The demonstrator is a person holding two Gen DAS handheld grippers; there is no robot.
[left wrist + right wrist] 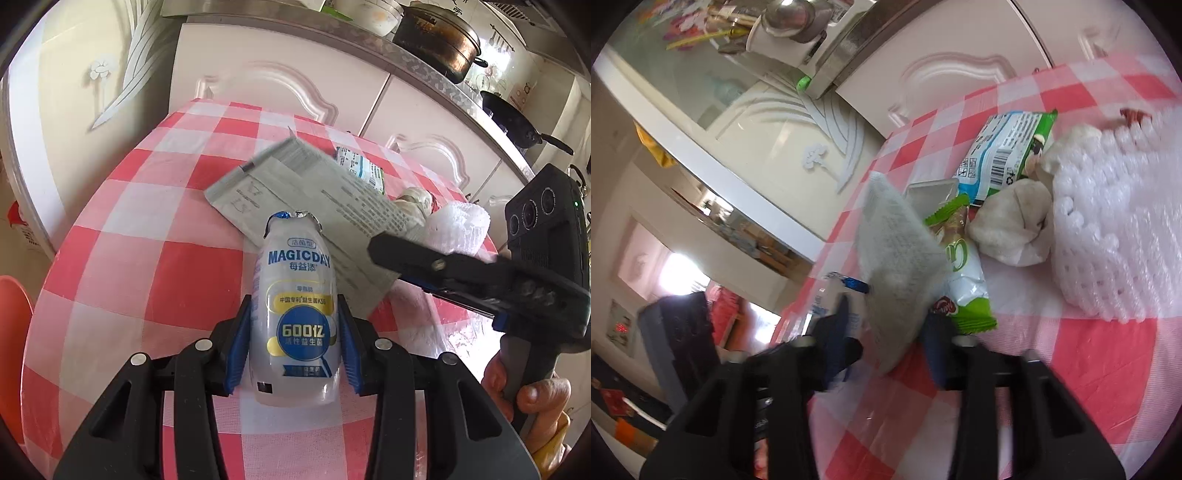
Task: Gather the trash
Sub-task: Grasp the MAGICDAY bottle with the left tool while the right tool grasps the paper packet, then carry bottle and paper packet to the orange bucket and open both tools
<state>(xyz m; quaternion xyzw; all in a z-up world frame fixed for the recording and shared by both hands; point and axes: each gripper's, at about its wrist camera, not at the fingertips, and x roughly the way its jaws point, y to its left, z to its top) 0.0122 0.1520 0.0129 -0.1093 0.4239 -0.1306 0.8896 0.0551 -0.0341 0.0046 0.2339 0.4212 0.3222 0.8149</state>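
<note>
On the checked red-and-white surface (155, 229) I list: one small translucent plastic bottle (295, 314), rounded shoulders, blue-and-yellow printed label, torn foil at the neck, lying between my left fingers (293, 325), whose blue pads press its sides, narrowed to its width; one flat grey folded paper leaflet (901, 266), fine print, matte, pinched between my right fingers (886, 332), nearly closed on its lower edge and tilted off the cloth. Near the leaflet I see: a glossy green-and-white snack wrapper (964, 280); a blue-and-white printed packet (1004, 147); crumpled off-white tissue (1012, 229); white foam netting (1108, 229), knobbly.
</note>
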